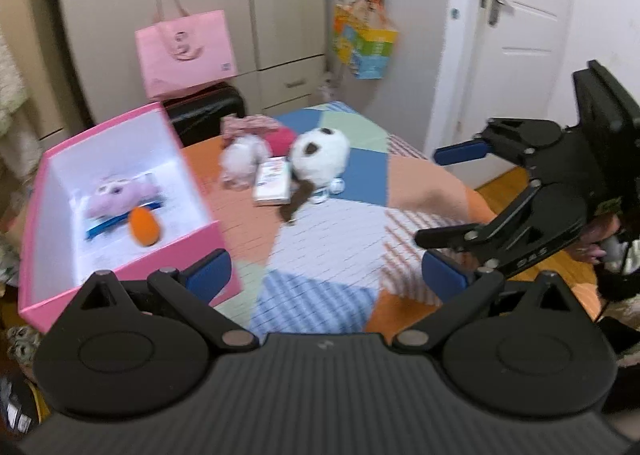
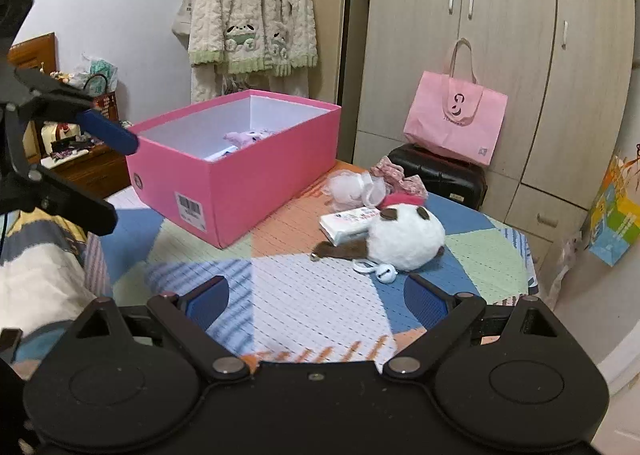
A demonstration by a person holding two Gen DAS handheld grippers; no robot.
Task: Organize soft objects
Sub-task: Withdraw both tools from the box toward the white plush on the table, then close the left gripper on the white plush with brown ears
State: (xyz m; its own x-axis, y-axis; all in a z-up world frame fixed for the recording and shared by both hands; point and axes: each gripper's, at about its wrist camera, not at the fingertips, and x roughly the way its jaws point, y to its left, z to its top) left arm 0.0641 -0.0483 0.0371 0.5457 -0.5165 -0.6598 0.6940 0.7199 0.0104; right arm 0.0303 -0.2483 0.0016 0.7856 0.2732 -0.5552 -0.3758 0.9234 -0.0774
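Bedroom setting, beige wardrobe behind, patchwork cloth in blue, orange and green over the round tabletop [image 2: 320,295]. Open pink cardboard box [image 2: 256,183] at the left side of that cloth, already holding a small lilac plush toy [image 1: 120,195] and an orange egg-shaped soft piece [image 1: 145,230]. Still outside, in a loose cluster right of the box: round white plush with brown patches [image 2: 404,239], pale pink fluffy pouf [image 2: 348,187], red-pink fuzzy item [image 2: 400,199] half hidden behind the plush, floral fabric scrunchie [image 2: 400,175] farther back, and a flat white tissue packet [image 2: 346,225] touching the plush. Left claw [image 1: 326,275] spread wide, holding nothing, hovering near the front corner of the box. Right claw [image 2: 316,301] likewise wide apart and empty, aimed at the white plush, which sits just beyond the fingertips. Likely step in hand: picking up that white plush. Best done by lowering squarely over the widest part of the round body, closing gently until the fur compresses, and keeping clear of the small white charm [image 2: 382,273] and brown tail [image 2: 340,251] in front. Worth avoiding the tissue packet's edge, so as not to drag it along. Then lifting high enough to pass the box wall before letting go over the bare part of the box floor.
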